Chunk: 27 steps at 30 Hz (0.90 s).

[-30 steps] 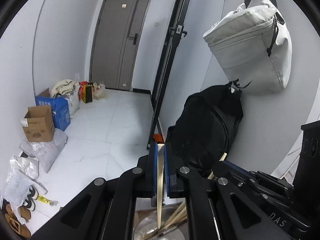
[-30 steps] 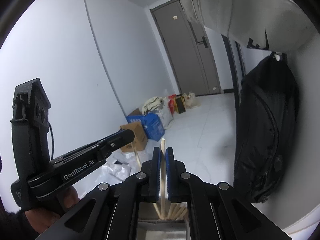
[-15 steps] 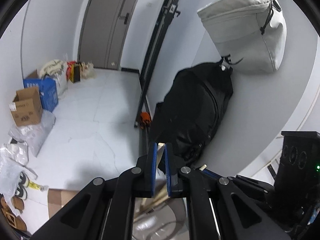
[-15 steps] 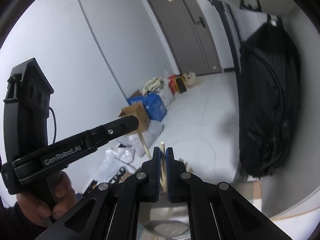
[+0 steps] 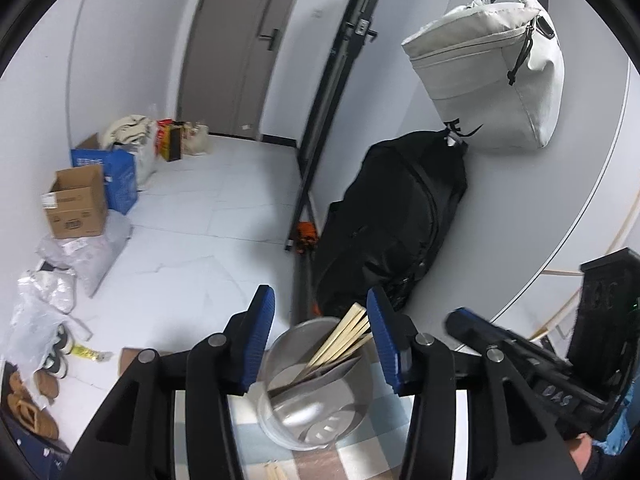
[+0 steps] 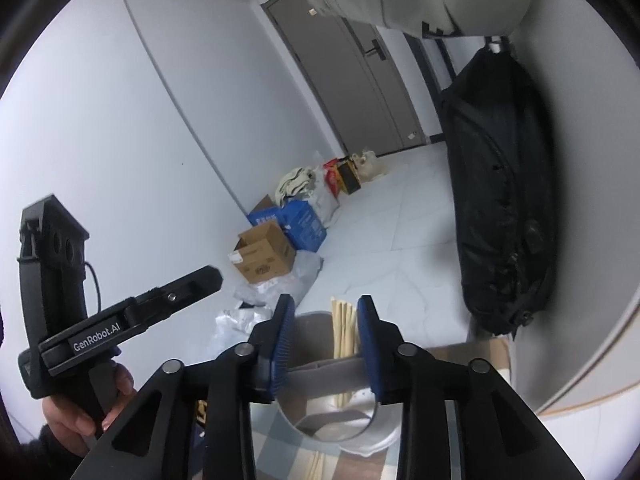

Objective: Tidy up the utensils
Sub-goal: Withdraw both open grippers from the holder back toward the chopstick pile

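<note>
Two grippers are hovering over a metal cup (image 5: 316, 392) that is standing on a checkered cloth (image 5: 360, 456) on the table. Several wooden chopsticks (image 5: 340, 340) are leaning inside the cup, tips poking above its rim. On the left gripper (image 5: 318, 340) the jaws are opening, chopsticks between them but unpressed. On the right gripper (image 6: 325, 344) the jaws are likewise opening around the chopsticks, gripping nothing. Far right, a black bag (image 5: 392, 232) is leaning against the wall.
</note>
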### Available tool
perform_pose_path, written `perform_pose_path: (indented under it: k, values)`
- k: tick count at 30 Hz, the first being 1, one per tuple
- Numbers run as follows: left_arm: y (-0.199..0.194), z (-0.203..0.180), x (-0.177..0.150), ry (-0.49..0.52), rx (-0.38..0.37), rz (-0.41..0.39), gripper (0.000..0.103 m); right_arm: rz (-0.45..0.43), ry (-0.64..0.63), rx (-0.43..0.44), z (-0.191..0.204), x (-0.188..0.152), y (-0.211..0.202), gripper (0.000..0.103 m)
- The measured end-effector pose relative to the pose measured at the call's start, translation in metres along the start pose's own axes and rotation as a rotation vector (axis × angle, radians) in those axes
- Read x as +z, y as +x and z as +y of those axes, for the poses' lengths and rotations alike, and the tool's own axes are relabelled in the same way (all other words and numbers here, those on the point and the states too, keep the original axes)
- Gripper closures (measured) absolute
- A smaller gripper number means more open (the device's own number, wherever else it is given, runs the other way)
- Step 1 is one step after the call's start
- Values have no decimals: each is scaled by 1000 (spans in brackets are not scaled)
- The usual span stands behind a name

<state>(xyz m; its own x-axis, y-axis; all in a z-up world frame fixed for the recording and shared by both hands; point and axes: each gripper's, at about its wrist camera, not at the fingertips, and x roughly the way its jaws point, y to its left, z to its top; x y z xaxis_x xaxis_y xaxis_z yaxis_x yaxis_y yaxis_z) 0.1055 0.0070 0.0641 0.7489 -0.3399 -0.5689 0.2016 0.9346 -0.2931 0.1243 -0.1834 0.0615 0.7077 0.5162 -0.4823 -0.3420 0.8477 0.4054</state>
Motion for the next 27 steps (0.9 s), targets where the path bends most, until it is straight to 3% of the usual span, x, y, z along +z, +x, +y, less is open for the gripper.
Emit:
perform_pose_path:
  k: [2, 3, 5, 7, 11, 16, 27]
  values:
    - [-5, 0, -4, -6, 25, -7, 57, -7, -5, -7, 2, -3, -9, 58]
    - [-10, -1, -7, -8, 46, -8, 50, -11, -8, -6, 4, -5, -12, 56]
    - [-16, -1, -11, -15, 63, -22, 45, -15, -15, -6, 6, -7, -17, 51]
    - [-24, -4, -17, -11, 72, -40, 44, -27, -23, -12, 9, -12, -27, 43]
    - [-35, -9, -25, -5, 100, -47, 44, -33, -47, -22, 20, -20, -42, 38]
    - [-50, -12, -38, 3, 137, -72, 34, -49, -86, -60, 34, -32, -60, 26]
    - [-68, -13, -75, 7, 197, -80, 26, -46, -127, -125, 51, -65, -78, 15]
